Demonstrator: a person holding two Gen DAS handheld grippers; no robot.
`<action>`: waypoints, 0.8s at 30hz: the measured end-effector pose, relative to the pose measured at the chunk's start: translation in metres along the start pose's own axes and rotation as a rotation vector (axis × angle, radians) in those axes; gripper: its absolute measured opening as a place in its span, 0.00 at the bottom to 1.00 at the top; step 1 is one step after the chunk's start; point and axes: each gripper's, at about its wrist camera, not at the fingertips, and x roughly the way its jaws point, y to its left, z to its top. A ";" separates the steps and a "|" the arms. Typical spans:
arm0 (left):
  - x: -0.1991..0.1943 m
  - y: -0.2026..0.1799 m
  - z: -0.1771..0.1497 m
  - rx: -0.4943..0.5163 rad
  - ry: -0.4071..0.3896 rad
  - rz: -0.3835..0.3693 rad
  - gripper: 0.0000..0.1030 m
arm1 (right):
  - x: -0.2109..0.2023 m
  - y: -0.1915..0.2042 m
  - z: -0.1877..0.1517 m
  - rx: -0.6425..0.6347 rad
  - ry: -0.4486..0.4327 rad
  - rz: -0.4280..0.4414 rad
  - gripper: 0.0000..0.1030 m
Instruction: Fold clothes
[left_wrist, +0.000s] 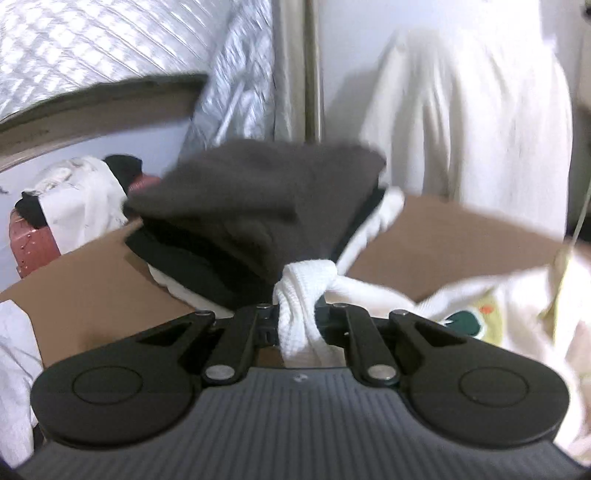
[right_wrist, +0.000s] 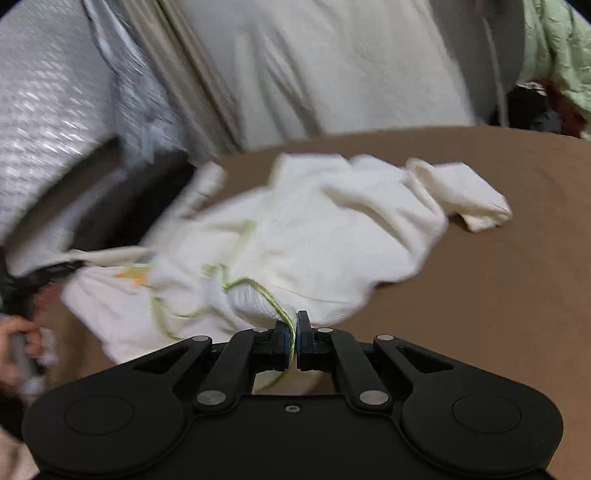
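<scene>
A cream-white knitted garment (right_wrist: 314, 229) with a light green cord and a small printed picture lies crumpled on the brown table (right_wrist: 498, 295). My right gripper (right_wrist: 295, 332) is shut on its near edge, with the green cord (right_wrist: 273, 299) running between the pads. In the left wrist view, my left gripper (left_wrist: 299, 314) is shut on a bunched fold of the same white garment (left_wrist: 480, 306), which stretches off to the right. Just beyond it sits a stack of folded dark clothes (left_wrist: 251, 206) on the table (left_wrist: 461, 236).
A pink case (left_wrist: 33, 240) heaped with white and black clothes stands at the left. A large cream cloth (left_wrist: 461, 110) hangs behind the table, beside a silvery quilted cover (left_wrist: 92, 44). A hand (right_wrist: 18, 343) shows at the left edge. A green quilt (right_wrist: 554, 48) lies at the far right.
</scene>
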 end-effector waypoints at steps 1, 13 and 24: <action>-0.003 0.006 0.002 -0.023 0.003 0.004 0.13 | -0.012 0.002 -0.003 0.004 -0.015 0.036 0.04; -0.057 -0.051 -0.004 0.169 -0.018 -0.237 0.71 | -0.010 0.001 -0.051 0.020 0.132 0.066 0.04; -0.048 -0.194 -0.096 0.425 0.311 -0.259 0.77 | 0.002 0.012 -0.055 -0.031 0.126 0.041 0.04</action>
